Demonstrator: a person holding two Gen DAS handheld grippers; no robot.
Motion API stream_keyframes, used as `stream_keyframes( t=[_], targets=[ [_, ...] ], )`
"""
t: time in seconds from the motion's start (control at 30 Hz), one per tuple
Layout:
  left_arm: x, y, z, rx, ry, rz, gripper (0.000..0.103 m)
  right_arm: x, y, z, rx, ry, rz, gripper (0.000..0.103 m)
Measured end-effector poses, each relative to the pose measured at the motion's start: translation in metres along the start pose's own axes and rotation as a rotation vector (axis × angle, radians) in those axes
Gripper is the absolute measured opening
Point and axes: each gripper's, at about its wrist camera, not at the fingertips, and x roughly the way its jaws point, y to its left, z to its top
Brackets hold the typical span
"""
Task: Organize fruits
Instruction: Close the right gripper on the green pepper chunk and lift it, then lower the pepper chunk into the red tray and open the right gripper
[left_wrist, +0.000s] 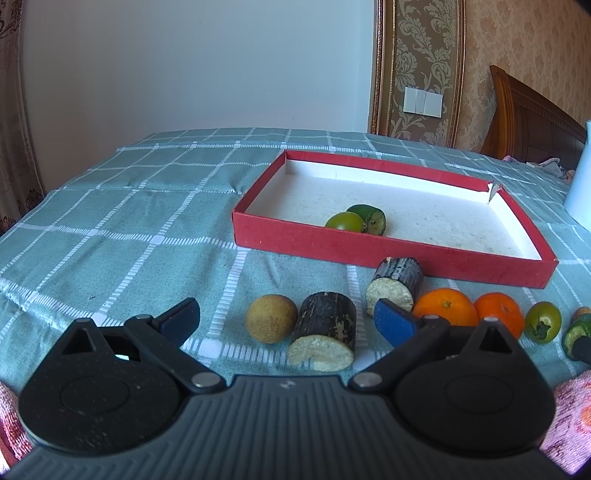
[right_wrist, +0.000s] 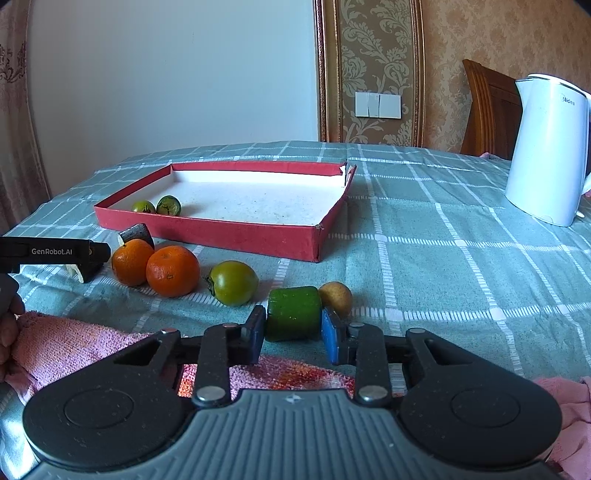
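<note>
My right gripper (right_wrist: 293, 332) is shut on a green cut fruit piece (right_wrist: 293, 312) low over the checked cloth, with a small yellow-brown fruit (right_wrist: 336, 297) just behind it. My left gripper (left_wrist: 284, 323) is open and empty; a dark sugarcane chunk (left_wrist: 325, 338) and a round brown fruit (left_wrist: 271, 323) lie between its fingers. A second cane chunk (left_wrist: 395, 286), two oranges (left_wrist: 445, 308) (left_wrist: 500, 314) and a green tomato-like fruit (left_wrist: 543, 321) lie in a row. The red box (left_wrist: 369, 251) holds two green fruits (left_wrist: 345, 221) (left_wrist: 371, 218).
A white kettle (right_wrist: 546, 151) stands at the right on the table. A pink towel (right_wrist: 74, 339) lies along the near edge. The left gripper's body (right_wrist: 51, 253) shows at the left of the right wrist view. A wooden chair (right_wrist: 487, 107) stands behind.
</note>
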Motion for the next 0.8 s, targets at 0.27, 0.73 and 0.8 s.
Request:
stream_keyframes(
  t=[0.27, 0.73, 0.8],
  targets=[
    [-0.001, -0.001, 0.0, 0.001, -0.001, -0.002, 0.101, -0.028, 0.007, 0.02, 0.007, -0.111, 0.032, 0.03],
    [0.0, 0.0, 0.0, -0.004, 0.003, -0.006, 0.101, 0.057, 0.014, 0.104, -0.002, -0.111, 0.024, 0.03],
    [0.001, 0.001, 0.0, -0.006, 0.002, -0.008, 0.101, 0.074, 0.012, 0.107, -0.005, -0.068, 0.027, 0.031]
  ],
)
